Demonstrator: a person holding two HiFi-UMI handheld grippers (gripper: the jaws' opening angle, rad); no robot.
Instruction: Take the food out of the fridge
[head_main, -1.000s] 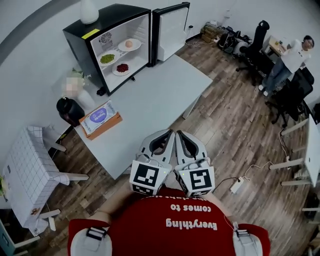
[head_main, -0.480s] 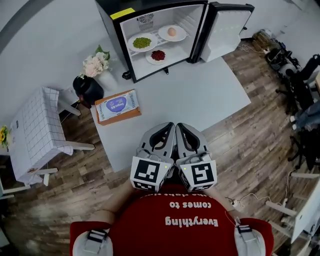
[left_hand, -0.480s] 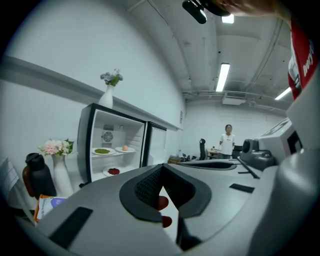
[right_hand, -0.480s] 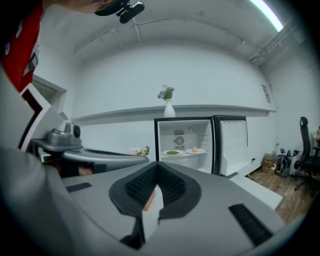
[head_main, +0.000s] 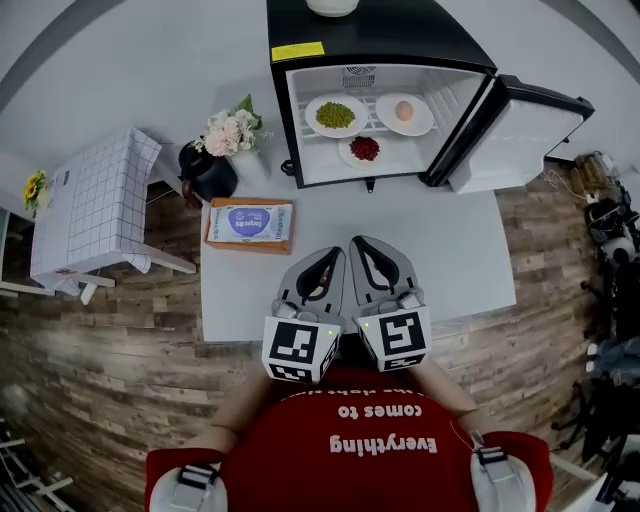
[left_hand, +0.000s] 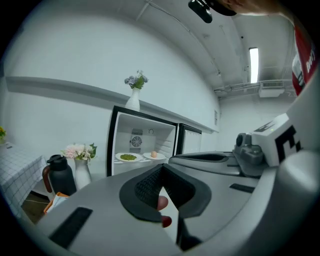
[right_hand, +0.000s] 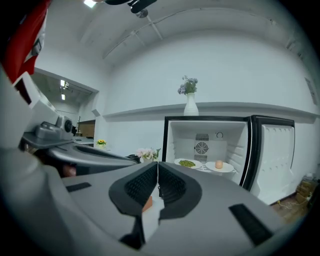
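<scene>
Left claw and right claw both pinched together, empty; fridge food sits dead ahead past the desk's far edge.

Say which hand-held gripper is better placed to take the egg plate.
Right hand-held gripper, narrowly: it and the left hand-held gripper are shut side by side, but the egg plate lies toward its side.

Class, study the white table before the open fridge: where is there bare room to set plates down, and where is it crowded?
Bare: the table from the fridge front to its near edge, right of the orange box. Crowded: the left back corner with that box, and the fridge shelves, with three plates.
</scene>
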